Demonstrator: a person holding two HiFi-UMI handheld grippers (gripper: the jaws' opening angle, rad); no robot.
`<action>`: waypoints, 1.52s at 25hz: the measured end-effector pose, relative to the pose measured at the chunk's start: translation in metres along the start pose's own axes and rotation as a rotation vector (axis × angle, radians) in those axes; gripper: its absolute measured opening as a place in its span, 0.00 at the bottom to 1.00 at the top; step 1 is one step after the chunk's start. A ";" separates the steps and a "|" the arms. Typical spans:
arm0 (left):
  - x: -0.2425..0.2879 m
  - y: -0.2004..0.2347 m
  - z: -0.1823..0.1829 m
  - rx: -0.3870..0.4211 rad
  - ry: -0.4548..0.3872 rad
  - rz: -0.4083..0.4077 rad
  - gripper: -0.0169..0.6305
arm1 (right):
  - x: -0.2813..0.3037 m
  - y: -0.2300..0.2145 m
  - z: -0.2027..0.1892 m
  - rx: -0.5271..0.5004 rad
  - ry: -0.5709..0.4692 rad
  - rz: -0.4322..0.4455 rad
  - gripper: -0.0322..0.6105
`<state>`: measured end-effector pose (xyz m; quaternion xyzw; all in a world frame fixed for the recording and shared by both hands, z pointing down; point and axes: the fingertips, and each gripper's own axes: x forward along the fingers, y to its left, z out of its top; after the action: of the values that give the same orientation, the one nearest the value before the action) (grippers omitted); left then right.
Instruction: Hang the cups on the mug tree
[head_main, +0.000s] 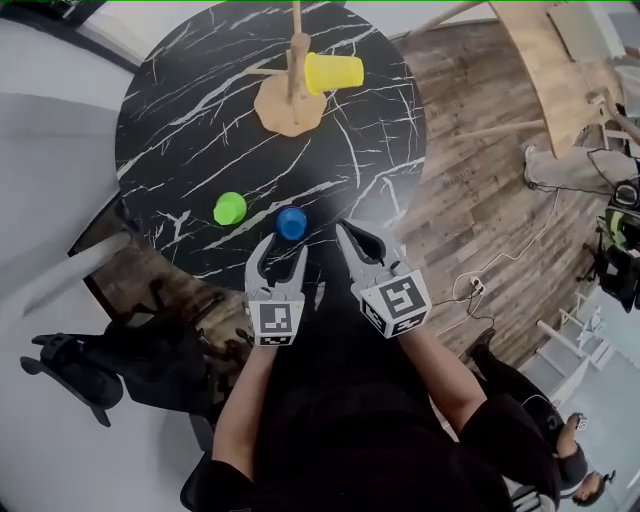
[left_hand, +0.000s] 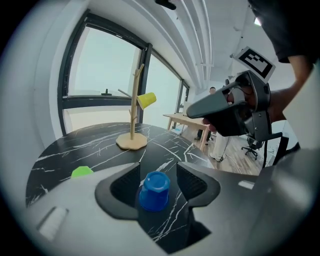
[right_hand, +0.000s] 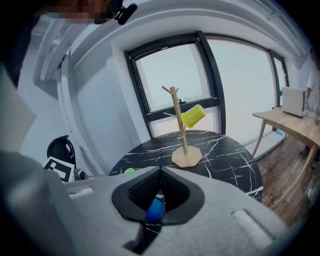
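Brackets the upturned blue cup (head_main: 291, 222) with the left tool (head_main: 278, 250), spread wide enough to clear both sides, pads apparently not yet touching. Holds the right tool (head_main: 350, 238) pressed together and empty at 4 o'clock of that cup, probably to stay clear. Finds the green cup (head_main: 230, 208) at 9 o'clock of the blue, near the tabletop (head_main: 180, 120) edge. Shows 1 yellow cup (head_main: 333, 73) already hung on the mug tree (head_main: 292, 95) at 12 o'clock, 2 to go.

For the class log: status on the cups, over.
Left gripper open, lined up on blue cup, not gripping. Right gripper shut, empty. Yellow cup on mug tree, green cup waiting. Nothing blocking.
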<state>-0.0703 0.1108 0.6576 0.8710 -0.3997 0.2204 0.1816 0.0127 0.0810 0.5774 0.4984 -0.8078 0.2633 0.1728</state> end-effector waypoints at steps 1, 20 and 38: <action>0.003 0.001 -0.004 0.001 0.011 -0.001 0.38 | 0.001 -0.001 -0.002 0.003 0.004 0.000 0.05; 0.046 0.002 -0.054 -0.013 0.115 0.001 0.45 | 0.022 -0.018 -0.018 0.023 0.065 0.017 0.05; 0.048 0.002 -0.038 -0.008 0.056 0.016 0.40 | 0.021 -0.031 -0.012 0.019 0.060 0.022 0.05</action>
<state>-0.0529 0.0992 0.7146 0.8605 -0.4024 0.2445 0.1946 0.0315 0.0615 0.6063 0.4827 -0.8051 0.2879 0.1893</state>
